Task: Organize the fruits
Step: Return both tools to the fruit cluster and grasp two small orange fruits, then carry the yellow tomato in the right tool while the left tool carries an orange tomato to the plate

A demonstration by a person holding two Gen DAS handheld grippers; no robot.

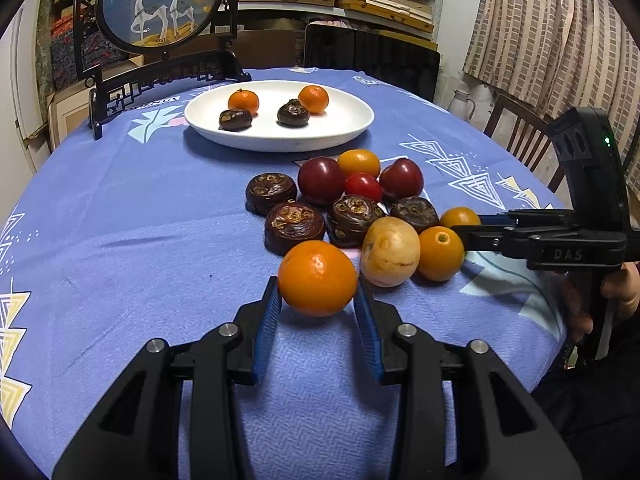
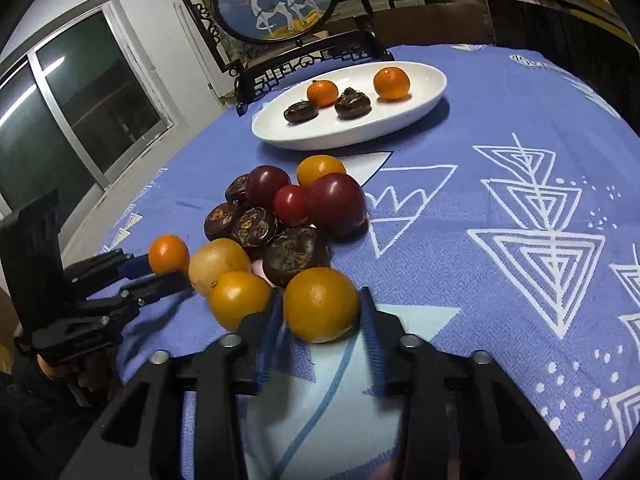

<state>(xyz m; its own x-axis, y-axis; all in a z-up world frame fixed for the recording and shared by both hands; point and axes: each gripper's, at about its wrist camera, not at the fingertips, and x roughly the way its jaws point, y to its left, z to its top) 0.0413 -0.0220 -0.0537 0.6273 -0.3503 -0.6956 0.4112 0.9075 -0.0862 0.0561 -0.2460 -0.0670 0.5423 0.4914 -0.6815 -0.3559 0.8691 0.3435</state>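
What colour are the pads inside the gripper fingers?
Blue, ribbed pads; clearest in the left wrist view.

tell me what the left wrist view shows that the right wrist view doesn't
Only the left wrist view shows the striped curtain, the wooden chair and the white jug. Only the right wrist view shows the sliding window. Both show the white plate holding two oranges and two dark fruits, the loose fruit pile, the deer screen and the blue tablecloth. Both also show the left gripper and right gripper, each with its fingers flanking an orange.
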